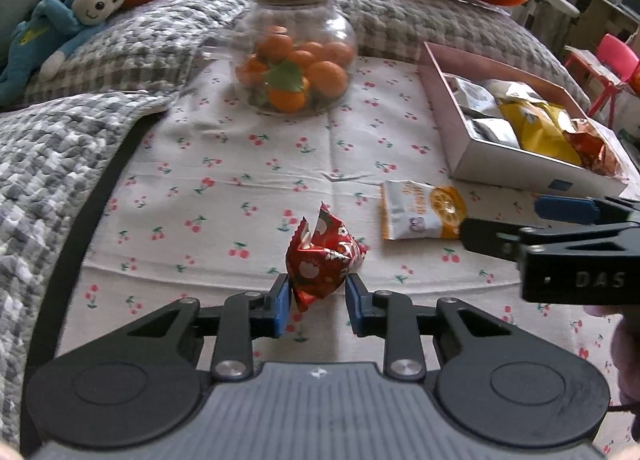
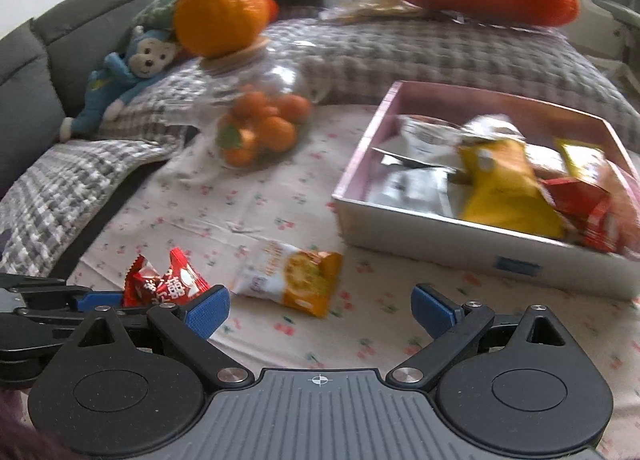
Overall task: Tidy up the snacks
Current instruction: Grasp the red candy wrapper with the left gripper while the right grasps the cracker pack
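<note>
Jaws of your left gripper (image 1: 316, 294) sit clenched on the red snack packet (image 1: 322, 260), pinching its lower folds while the crumpled top sticks up above the blue pads (image 1: 280, 306). The hold takes only the wrapper's bottom edge, so the foil could slide free if you lift fast or swing it hard.

Your right gripper (image 2: 320, 310) has its jaws released and wide, nothing between them. It points down at the cherry-print cloth (image 2: 248, 211) on the tabletop, with the orange-and-white snack packet (image 2: 294, 278) lying flat just ahead, a little left of centre between the fingers. Close from this line and one pad may land on the packet's middle and shove it rather than pinch it.

Your two grippers are near each other: the right one's finger reaches in just beside the orange-and-white packet in the left view. Lifting the red packet toward the box crosses that arm's path, and a bump there could knock it loose.

Further on stands the pink-lined box (image 2: 360, 215), already holding white, yellow and red packets piled toward its right side. Drop onto that heap and a packet may spill over the low wall.

Beyond sits the glass jar of small oranges (image 1: 294, 67) with a plush orange on its lid, clear of the work unless you swing wide.
</note>
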{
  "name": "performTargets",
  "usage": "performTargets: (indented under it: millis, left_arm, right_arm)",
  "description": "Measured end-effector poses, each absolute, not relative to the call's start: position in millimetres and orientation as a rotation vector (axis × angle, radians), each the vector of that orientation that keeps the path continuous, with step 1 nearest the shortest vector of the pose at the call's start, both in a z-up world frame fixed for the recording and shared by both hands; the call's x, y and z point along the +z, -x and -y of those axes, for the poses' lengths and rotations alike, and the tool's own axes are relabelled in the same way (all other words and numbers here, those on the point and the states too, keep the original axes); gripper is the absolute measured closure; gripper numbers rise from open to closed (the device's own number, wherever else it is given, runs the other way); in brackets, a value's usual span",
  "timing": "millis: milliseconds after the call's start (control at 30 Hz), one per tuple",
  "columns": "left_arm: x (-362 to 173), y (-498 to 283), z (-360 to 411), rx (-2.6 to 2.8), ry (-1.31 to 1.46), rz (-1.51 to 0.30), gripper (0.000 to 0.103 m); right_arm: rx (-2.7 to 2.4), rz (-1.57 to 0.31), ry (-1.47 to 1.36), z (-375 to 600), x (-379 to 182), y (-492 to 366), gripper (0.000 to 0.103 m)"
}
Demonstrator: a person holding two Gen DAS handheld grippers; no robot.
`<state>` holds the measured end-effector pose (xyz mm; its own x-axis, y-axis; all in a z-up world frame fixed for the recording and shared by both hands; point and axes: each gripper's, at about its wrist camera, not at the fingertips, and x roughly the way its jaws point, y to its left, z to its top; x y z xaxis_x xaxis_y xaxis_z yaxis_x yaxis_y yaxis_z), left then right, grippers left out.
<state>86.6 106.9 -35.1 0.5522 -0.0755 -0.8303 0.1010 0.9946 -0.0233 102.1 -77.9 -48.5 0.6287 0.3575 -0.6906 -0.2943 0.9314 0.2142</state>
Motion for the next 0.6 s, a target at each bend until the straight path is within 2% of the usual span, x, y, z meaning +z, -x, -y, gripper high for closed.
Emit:
performTargets:
  millis: [67,167,300,433,600]
  left_arm:
    - [-35,-88,-113,-0.097,-0.027,-0.981,0.081]
    - [-36,-88,-125,-0.111,-0.008,-0.986,0.079]
    - [-37,-88,-135,-0.122,0.004,-0.968,0.073]
    - [-37,-89,-138,-0.171,-0.019,-0.928,0.053]
    - [-45,-91,-139,-0.229,-0.072,-0.906,0.050]
  right_arm:
    - [0.390,-0.786,-0.056,70,-51,-105,0.004]
    - [0.382,-0.779,-0.048,63,-58,-111,0.004]
    - [0.364,-0.792,-0.098,59,-66,-120,0.006]
    - [0.371,-0.774,-0.120,52,-70,-122,0.007]
    - [0.360,-0.762,-0.079,41,-80,-123,0.015]
